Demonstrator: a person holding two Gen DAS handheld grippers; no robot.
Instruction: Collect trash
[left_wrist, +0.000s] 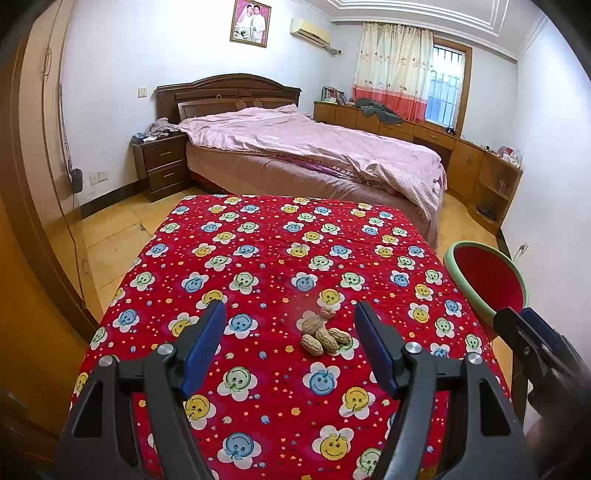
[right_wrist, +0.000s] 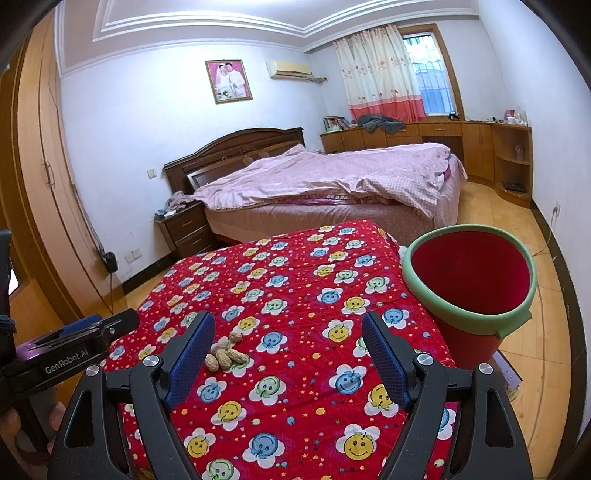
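A small pile of peanut shells and a walnut lies on the red smiley-flower cloth of a table. It also shows in the right wrist view. My left gripper is open and empty, held above the cloth with the pile just ahead between its fingers. My right gripper is open and empty, to the right of the pile. A red bin with a green rim stands off the table's right edge; its rim shows in the left wrist view.
A bed with a pink quilt lies beyond the table. A nightstand stands at its left, a wooden cabinet run along the right wall, a wardrobe on the left.
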